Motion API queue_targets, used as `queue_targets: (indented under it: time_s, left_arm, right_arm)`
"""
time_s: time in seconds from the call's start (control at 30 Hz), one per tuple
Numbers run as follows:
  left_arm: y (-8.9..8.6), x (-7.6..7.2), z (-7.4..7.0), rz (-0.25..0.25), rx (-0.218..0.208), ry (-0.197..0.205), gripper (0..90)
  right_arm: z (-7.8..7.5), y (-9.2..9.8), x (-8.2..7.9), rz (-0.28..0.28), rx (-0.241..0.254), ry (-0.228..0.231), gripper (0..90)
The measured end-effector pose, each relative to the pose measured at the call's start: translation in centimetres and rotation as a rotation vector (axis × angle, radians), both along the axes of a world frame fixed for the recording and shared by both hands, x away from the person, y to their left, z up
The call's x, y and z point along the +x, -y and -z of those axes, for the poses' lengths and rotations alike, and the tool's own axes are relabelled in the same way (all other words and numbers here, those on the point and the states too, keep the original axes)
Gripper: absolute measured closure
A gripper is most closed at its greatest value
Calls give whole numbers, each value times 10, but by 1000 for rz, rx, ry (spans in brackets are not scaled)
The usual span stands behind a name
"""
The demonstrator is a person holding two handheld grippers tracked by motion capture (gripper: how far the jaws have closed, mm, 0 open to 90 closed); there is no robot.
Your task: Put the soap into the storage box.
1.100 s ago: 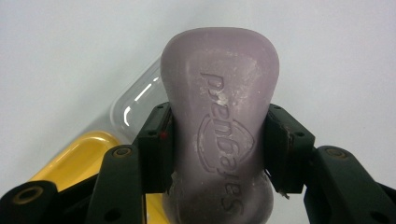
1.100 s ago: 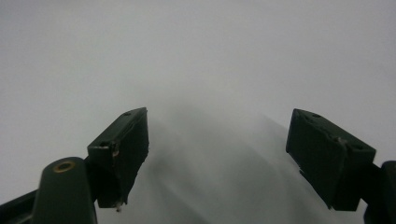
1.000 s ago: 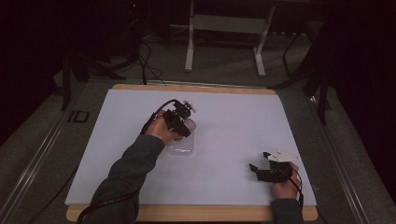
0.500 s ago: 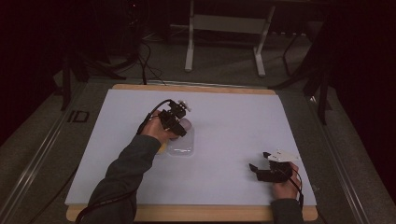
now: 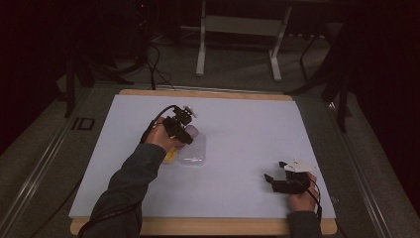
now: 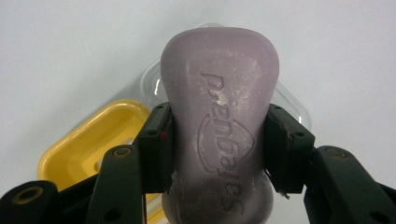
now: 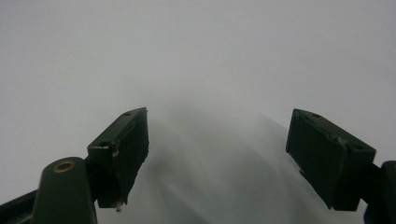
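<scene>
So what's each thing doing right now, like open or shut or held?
left gripper: shut on the soap bar, above the dishes
soap bar: purple, clamped at its narrow waist
yellow dish: empty, on the table
clear lid: lying beside the yellow dish
right gripper: open, holding nothing

The high view is dim, with dark, murky surroundings; only the white worktop [image 5: 237, 129] looks bright. Both close views are evenly lit, soft shadows blurring beneath the right claw [image 7: 217, 154].
</scene>
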State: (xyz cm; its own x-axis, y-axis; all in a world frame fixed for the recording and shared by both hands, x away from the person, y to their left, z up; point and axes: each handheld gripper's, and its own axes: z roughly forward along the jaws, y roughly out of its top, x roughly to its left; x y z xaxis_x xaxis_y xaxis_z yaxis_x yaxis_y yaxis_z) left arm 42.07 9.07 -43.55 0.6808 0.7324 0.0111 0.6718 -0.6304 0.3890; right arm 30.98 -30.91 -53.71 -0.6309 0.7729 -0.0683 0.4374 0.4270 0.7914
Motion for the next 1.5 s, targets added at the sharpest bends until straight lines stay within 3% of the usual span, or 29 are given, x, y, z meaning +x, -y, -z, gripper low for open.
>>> queue_targets:
  time_s: [0.5, 1.5]
  left_arm:
    - [-12, 0, 6, -29, -3, -13, 500]
    - [-36, -1, 4, -78, -36, -9, 500]
  right_arm:
    - [0, 0, 0, -1, -1, 0, 208]
    - [0, 0, 0, -3, -2, -1, 208]
